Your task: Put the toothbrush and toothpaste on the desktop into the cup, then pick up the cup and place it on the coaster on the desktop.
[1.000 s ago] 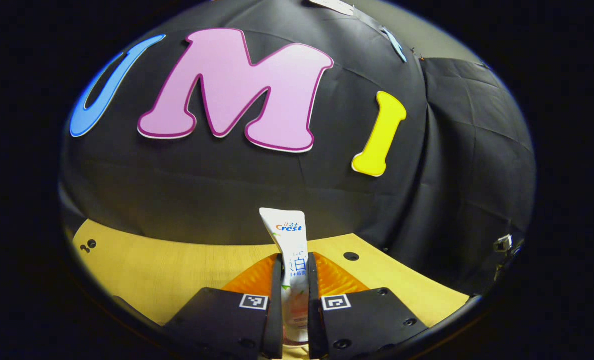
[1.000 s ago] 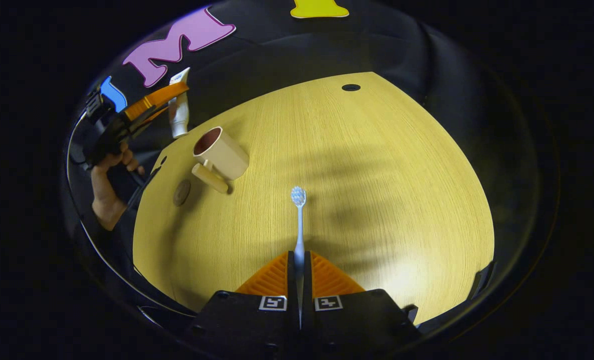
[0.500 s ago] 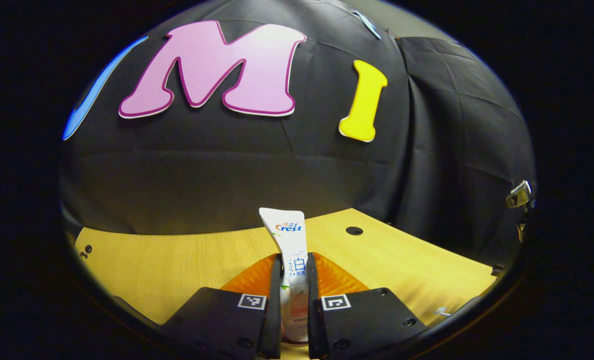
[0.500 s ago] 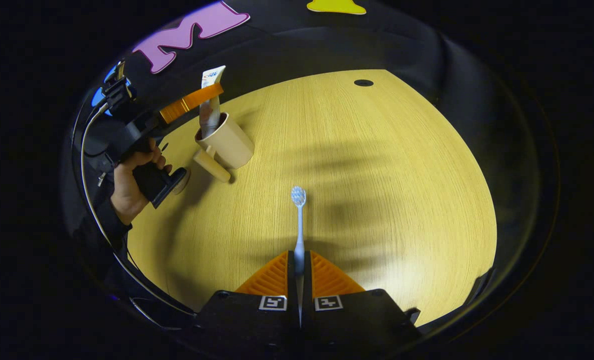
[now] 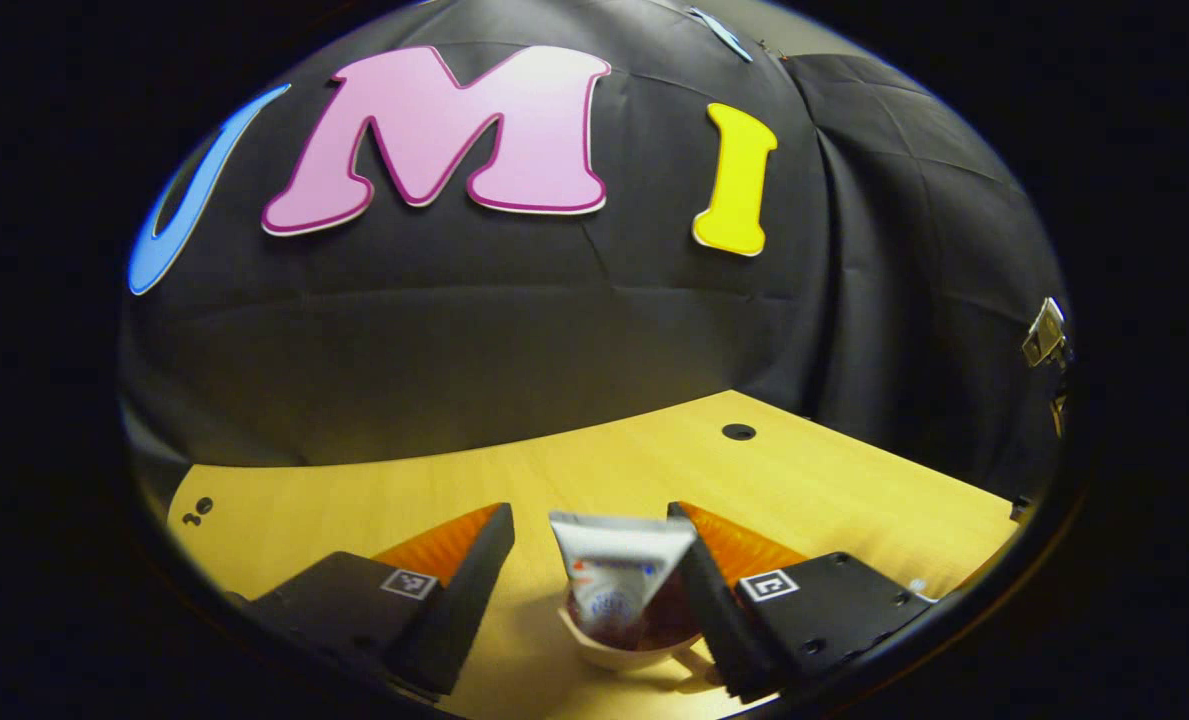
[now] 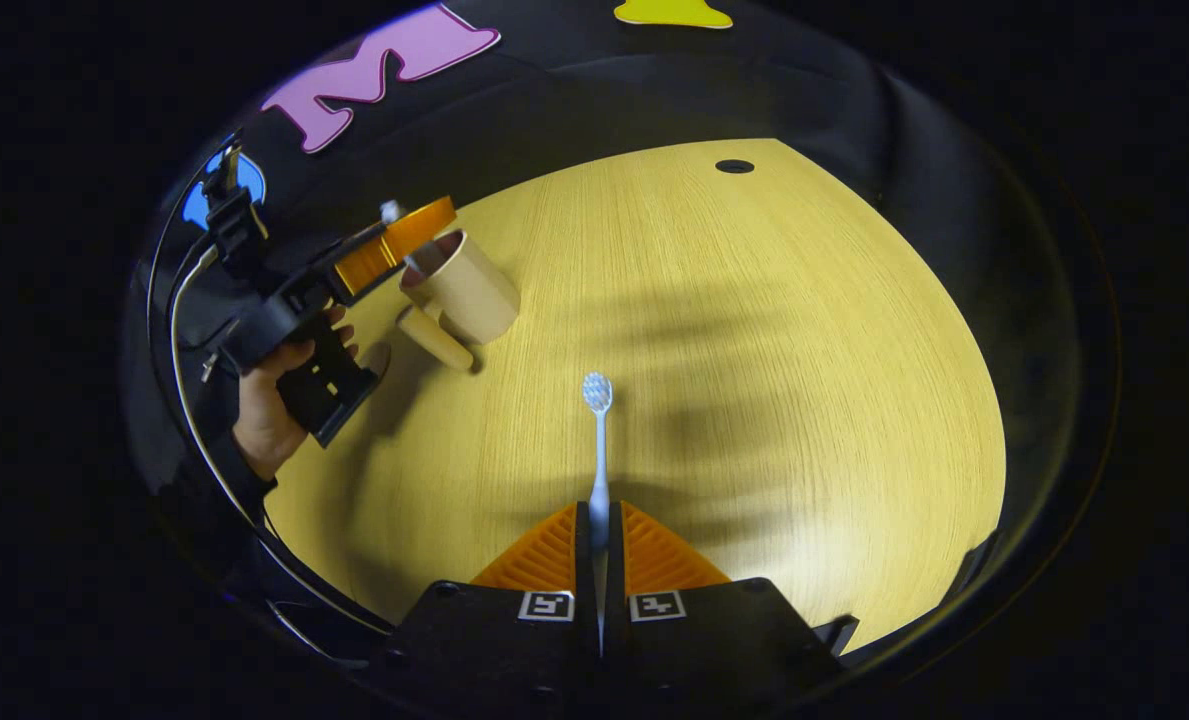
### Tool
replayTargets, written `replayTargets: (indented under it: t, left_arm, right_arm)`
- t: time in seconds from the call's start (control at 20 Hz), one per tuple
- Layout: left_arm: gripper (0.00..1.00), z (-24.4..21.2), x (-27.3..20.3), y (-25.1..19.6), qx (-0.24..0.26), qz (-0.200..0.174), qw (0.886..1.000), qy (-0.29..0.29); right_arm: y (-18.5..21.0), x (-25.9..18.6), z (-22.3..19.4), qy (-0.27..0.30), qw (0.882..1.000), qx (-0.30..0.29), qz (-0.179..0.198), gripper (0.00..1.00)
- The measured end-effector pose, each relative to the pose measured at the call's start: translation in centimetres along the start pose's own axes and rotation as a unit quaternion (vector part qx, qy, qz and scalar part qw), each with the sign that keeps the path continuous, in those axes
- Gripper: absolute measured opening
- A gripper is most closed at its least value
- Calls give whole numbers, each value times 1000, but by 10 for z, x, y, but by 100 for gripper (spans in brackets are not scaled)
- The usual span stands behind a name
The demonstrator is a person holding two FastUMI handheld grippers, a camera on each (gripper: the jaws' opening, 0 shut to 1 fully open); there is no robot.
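Tabletop cup (image 5: 619, 650) holds toothpaste (image 5: 614, 580) between parted left claw (image 5: 594, 530).

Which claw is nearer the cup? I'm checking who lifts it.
Left. The left claw hangs open over the cup, toothpaste inside. The right claw, across the table, grips the toothbrush.

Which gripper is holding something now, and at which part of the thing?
The right gripper is shut on the toothbrush, gripping its handle end, head pointing forward. The left gripper is open; the toothpaste stands in the cup.
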State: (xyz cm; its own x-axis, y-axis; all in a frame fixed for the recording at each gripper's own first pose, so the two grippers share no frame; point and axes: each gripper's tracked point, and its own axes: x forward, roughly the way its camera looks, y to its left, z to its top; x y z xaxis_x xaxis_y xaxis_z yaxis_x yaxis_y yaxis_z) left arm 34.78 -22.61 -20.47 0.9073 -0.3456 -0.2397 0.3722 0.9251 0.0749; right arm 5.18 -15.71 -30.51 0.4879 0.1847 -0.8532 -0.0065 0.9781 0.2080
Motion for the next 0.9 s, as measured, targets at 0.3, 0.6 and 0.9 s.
replayTargets:
  t: [0.3, 0.6, 0.9]
  left_arm:
    - [99, 10, -65, 8, -37, 36, 999, -2]
    - [100, 9, -139, 2, -73, 59, 996, 6]
    - [99, -11, -189, -3, -87, 69, 993, 34]
  right_arm:
    - [32, -9, 69, -71, 997, -7, 36, 5]
    - [72, -16, 136, -137, 987, -21, 80, 5]
    - [119, -17, 174, -166, 977, -18, 130, 5]
